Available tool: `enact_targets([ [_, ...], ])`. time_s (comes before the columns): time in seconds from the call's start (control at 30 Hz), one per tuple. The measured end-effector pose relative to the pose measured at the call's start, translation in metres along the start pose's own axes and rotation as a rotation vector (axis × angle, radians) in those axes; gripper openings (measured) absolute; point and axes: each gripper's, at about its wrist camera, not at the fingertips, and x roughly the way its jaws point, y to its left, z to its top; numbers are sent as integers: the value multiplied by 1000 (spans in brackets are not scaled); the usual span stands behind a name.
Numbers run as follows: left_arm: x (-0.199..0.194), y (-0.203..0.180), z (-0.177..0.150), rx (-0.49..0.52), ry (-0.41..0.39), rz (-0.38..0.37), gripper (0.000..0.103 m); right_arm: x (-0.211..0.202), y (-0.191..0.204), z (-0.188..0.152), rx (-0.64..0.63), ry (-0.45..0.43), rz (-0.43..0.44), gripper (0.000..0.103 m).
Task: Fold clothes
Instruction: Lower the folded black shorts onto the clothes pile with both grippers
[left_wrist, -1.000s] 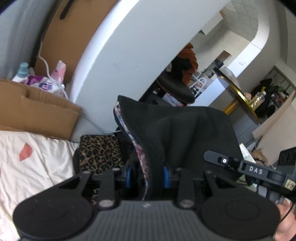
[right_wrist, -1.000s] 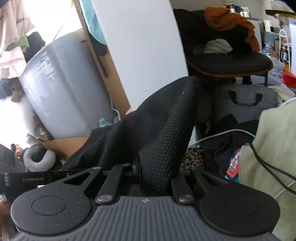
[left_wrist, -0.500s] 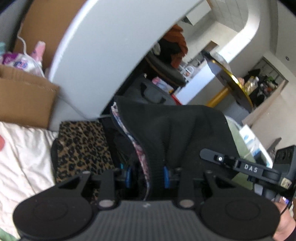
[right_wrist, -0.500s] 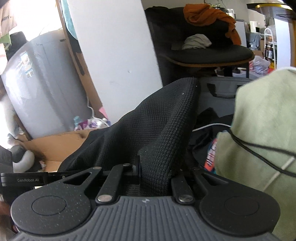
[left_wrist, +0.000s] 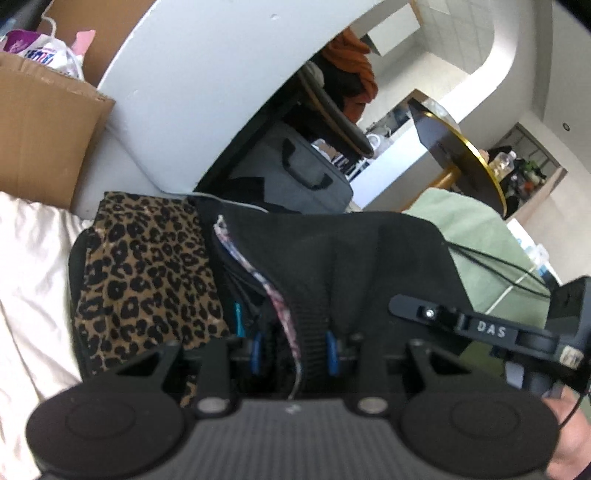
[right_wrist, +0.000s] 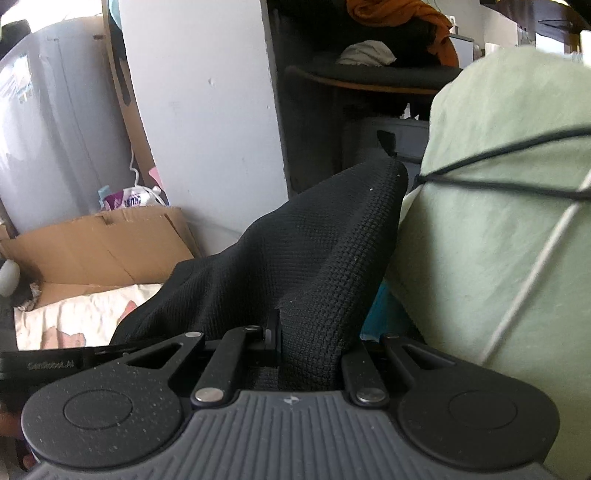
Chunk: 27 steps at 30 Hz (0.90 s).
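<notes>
Left wrist: pale sheet (left_wrist: 33, 266), white wall (left_wrist: 207, 74)

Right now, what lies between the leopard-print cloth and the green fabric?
In the left wrist view, the black garment, held up by both grippers, spans between leopard-print cloth and green fabric.

Cluttered, daylit room.
A white wall panel (right_wrist: 199, 110) stood behind a cardboard box (right_wrist: 99, 247); a gold-rimmed round table (left_wrist: 461, 162) stood farther off.
</notes>
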Motion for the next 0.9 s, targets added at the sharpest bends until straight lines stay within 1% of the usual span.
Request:
enact_targets([
  [0.1,0,1,1,17,-6,14,34,11,-1,-4,-10,3,1,9],
  [0.27,-1,11,4,-12,-14,20,34,28,-1,-3,-22,18,16,9],
  [0.4,0,28,7,-67,-22,39,34,44,0,2,-26,30,40,9],
  [0.5,5,38,12,-105,-19,64,34,59,-1,6,9,48,61,9],
  [0.6,8,47,19,-116,-16,71,34,78,-1,9,19,56,63,9],
  [0.8,22,78,28,-167,17,92,34,115,0,14,14,84,70,9],
  [0.9,26,91,30,-198,23,92,34,133,0,15,18,98,77,9],
])
